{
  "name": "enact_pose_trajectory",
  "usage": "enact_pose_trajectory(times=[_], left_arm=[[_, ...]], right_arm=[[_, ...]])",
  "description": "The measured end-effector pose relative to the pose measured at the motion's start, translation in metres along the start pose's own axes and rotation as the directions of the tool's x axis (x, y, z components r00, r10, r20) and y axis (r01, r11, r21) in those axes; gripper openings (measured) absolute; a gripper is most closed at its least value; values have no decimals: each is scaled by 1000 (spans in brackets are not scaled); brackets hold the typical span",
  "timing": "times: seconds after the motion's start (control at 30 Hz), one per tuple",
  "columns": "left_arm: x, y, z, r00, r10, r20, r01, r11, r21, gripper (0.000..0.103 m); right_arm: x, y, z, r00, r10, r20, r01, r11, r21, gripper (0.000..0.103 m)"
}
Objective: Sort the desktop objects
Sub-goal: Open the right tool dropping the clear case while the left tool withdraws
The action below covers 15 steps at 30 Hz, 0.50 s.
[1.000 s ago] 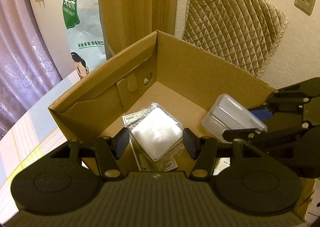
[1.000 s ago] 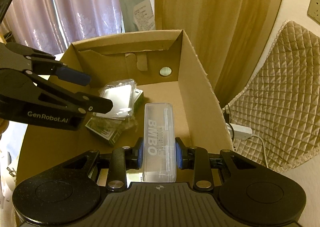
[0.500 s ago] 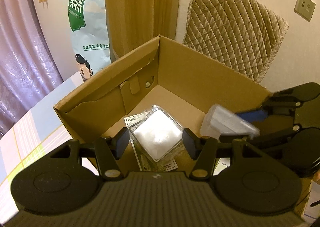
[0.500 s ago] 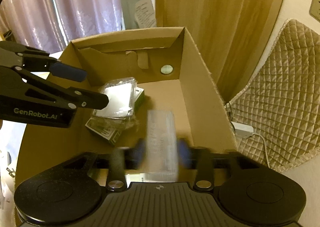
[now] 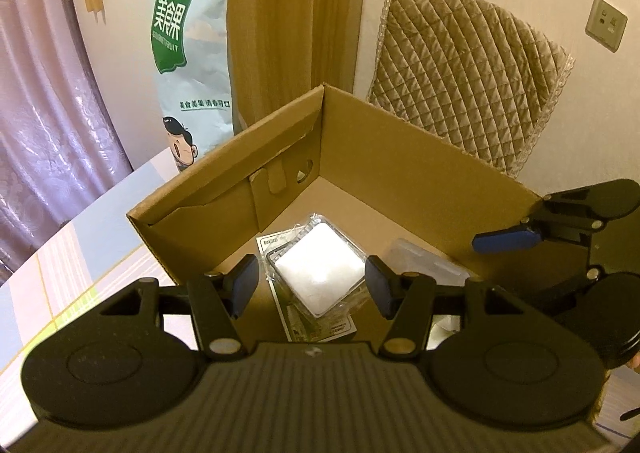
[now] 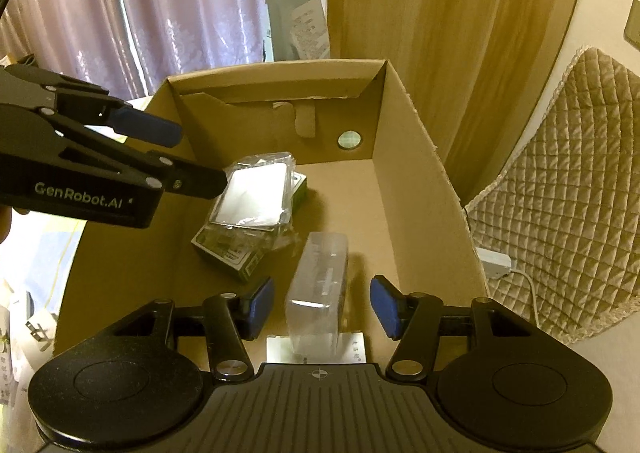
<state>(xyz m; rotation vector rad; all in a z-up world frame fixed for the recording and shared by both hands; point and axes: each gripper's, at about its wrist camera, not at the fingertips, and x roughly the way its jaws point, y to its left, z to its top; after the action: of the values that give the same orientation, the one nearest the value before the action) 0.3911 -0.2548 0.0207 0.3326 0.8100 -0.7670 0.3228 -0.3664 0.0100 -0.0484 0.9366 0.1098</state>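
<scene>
A brown cardboard box (image 5: pixel 404 157) (image 6: pixel 416 177) stands open on the table. Inside lies a clear plastic pack with a white square pad (image 5: pixel 318 269) (image 6: pixel 254 193) on top of a green-edged flat package (image 6: pixel 232 253). A clear oblong plastic case (image 6: pixel 320 285) (image 5: pixel 424 263) lies on the box floor beside them. My right gripper (image 6: pixel 322 309) is open above the near end of that case, not touching it. My left gripper (image 5: pixel 312 287) is open above the white pad pack, holding nothing.
A green and white snack bag (image 5: pixel 192 69) stands behind the box. A quilted chair back (image 5: pixel 468 69) (image 6: pixel 560 221) is at the right. Curtains (image 6: pixel 172 9) hang behind. The striped tabletop (image 5: pixel 68 253) lies left of the box. A white plug (image 6: pixel 494 259) sits beside the box.
My right gripper opened and let go of the clear case, which dropped onto the box floor. Both grippers have pulled back and up from the box.
</scene>
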Motion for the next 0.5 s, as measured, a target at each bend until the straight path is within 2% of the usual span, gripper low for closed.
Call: enact_pose_trajectory(times=[0.5], left_arm=[[-52, -5, -13, 999, 20, 46, -19, 1000, -19, 54]], right_arm=[[-46, 18, -8, 999, -15, 46, 16, 1000, -16, 57]])
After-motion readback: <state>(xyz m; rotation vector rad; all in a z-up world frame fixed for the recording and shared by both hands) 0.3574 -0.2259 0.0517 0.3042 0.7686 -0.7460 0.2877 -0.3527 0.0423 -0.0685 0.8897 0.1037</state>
